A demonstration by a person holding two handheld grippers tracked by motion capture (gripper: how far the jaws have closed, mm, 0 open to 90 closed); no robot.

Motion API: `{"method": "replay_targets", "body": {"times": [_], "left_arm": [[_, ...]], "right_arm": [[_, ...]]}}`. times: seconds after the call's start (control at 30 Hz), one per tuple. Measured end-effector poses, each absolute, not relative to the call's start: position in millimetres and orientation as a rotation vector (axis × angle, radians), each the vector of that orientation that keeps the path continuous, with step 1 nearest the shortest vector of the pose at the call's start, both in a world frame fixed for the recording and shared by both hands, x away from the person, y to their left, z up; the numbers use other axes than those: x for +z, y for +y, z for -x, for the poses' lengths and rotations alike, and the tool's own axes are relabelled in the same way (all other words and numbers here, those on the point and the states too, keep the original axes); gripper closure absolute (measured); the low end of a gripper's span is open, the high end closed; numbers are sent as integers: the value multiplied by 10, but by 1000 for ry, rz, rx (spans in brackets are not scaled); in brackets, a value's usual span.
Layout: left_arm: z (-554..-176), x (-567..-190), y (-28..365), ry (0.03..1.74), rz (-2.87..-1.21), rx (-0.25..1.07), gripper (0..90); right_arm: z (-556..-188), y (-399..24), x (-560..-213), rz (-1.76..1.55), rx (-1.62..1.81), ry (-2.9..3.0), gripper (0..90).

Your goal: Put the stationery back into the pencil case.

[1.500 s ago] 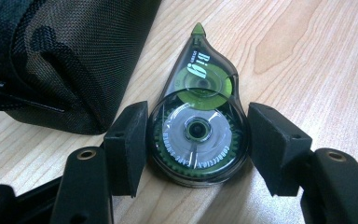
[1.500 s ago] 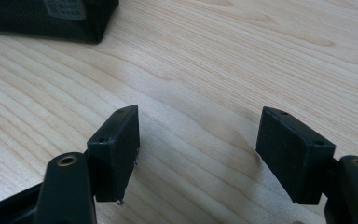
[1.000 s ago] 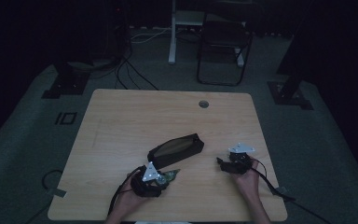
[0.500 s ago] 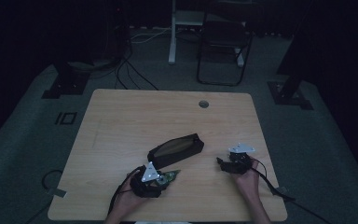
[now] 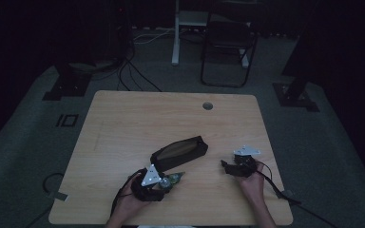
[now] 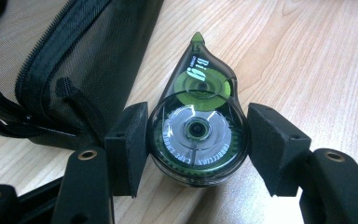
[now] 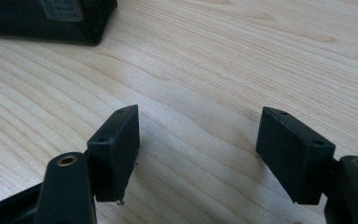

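- A drop-shaped correction-tape dispenser (image 6: 196, 130) of dark see-through plastic, with green and silvery wheels inside, lies flat on the pale wooden table (image 5: 138, 118), near the table's front edge on the person's left side; its pointed green tip faces away from the left gripper.
- The left gripper (image 6: 196, 144) holds this dispenser: both black pads (image 6: 127, 147) press against the round body from either side, so the jaws stand at a middling width, clamped on it.
- Just beside the dispenser, on the left of the left gripper view, lies a long black mesh pencil pouch (image 6: 60, 60) with a zip along its top; in the high view the pouch (image 5: 179, 151) lies at a slant right behind the gripper.
- The right gripper (image 7: 198, 149) rests low over bare wood, well apart from the dispenser, its jaws spread with nothing between them; one end of the pouch shows at the upper left of its view.
- In the high view the right gripper (image 5: 228, 167) sits near the table's right front, in the person's hand (image 5: 253, 183).
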State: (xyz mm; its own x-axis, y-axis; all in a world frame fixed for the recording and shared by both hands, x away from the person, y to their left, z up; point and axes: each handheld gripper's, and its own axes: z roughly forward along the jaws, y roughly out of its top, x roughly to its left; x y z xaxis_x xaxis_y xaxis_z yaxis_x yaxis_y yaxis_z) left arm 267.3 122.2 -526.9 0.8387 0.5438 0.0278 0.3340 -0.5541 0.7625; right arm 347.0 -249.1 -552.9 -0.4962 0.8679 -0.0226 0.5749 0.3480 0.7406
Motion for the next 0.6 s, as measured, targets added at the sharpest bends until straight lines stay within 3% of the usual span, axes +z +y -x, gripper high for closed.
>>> {"method": "replay_targets", "body": {"times": [0.6], "left_arm": [[-2642,-5139,1270,606,-2171,335,415]], "right_arm": [[-3474,-2492,-5531,-1264,963,2203,299]]}}
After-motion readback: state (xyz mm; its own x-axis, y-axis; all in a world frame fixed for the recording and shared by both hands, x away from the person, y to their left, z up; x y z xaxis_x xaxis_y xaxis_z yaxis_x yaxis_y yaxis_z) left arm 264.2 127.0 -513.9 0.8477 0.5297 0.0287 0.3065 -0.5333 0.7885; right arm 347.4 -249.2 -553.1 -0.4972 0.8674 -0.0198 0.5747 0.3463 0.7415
